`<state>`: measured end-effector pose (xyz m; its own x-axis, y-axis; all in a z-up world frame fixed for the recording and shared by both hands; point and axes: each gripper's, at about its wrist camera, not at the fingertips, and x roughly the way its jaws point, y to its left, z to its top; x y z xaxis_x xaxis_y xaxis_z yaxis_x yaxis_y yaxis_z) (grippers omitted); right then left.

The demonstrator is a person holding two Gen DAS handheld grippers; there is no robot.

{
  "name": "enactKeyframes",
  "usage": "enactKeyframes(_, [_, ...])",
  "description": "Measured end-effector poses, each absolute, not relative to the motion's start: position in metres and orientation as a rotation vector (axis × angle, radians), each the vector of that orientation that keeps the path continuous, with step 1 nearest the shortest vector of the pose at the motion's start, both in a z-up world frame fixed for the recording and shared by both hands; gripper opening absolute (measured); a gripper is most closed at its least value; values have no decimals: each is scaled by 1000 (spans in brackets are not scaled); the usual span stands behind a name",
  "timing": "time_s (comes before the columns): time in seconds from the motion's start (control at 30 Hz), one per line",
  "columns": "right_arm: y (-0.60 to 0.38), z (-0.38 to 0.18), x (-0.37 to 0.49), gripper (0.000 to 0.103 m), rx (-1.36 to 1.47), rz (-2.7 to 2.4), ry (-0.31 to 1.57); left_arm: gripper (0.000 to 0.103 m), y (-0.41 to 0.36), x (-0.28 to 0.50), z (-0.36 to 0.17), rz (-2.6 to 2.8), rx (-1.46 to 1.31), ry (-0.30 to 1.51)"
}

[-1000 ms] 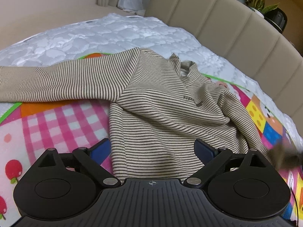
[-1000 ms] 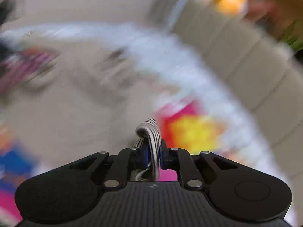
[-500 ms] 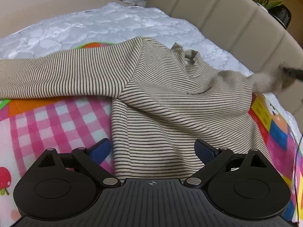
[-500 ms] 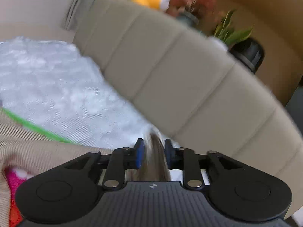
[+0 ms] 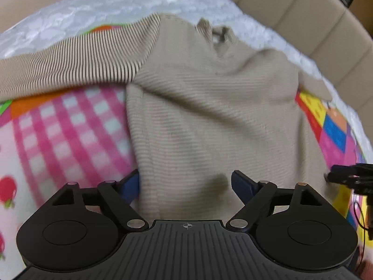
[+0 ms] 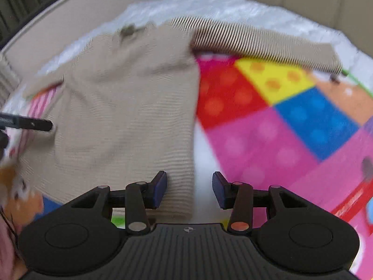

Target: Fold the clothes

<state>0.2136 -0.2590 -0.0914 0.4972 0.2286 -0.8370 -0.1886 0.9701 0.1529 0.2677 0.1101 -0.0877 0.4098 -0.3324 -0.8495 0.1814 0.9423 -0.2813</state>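
The striped beige sweater [image 5: 209,116] lies spread on the patchwork play mat [image 5: 70,128], which covers a white quilted bed [image 5: 116,7], its collar toward the padded headboard [image 5: 303,23] and its hem toward me, so its long axis runs straight away from both my grippers. My left gripper [image 5: 185,184] straddles the hem near the garment's left edge; its jaws are closing, with cloth lying between the blue pads though they do not yet press on it. My right gripper [image 6: 189,190] hangs over the opposite hem corner, its jaws opening, grasping nothing; the sweater's side edge [image 6: 193,140] runs just inside its left pad. Each hand is nearest its own corner, so I judge a pinch at both comes next. The right view alone shows the far sleeve [image 6: 268,44] stretched fully outward over the mat; the left view shows the other sleeve [image 5: 70,63] likewise extended.
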Motion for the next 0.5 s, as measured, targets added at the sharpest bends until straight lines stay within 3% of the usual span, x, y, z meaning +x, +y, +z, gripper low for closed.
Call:
enactKeyframes(0.03, [-257, -92, 212, 44, 35, 252, 1013, 87, 108, 262, -87, -330, -131, 1118])
enactKeyframes(0.1, [-254, -91, 212, 23, 37, 263, 1009, 87, 100, 249, -88, -350, -72, 1138])
enactKeyframes(0.13, [-252, -91, 212, 19, 40, 272, 1014, 86, 96, 244, -89, -354, -49, 1143])
enactKeyframes(0.2, [-245, -87, 208, 12, 1, 274, 1010, 76, 91, 237, -91, -330, -5, 1140])
enactKeyframes(0.27, [-240, -83, 201, 9, -33, 281, 1008, 62, 88, 233, -91, -293, 33, 1132])
enactKeyframes(0.33, [-240, -80, 193, 8, -33, 291, 1016, 37, 91, 229, -88, -277, 29, 1146])
enactKeyframes(0.4, [-242, -81, 182, 8, -41, 303, 1027, 29, 94, 223, -86, -283, 14, 1174])
enactKeyframes(0.5, [-245, -79, 166, 7, -57, 322, 1038, 29, 96, 208, -85, -301, 18, 1208])
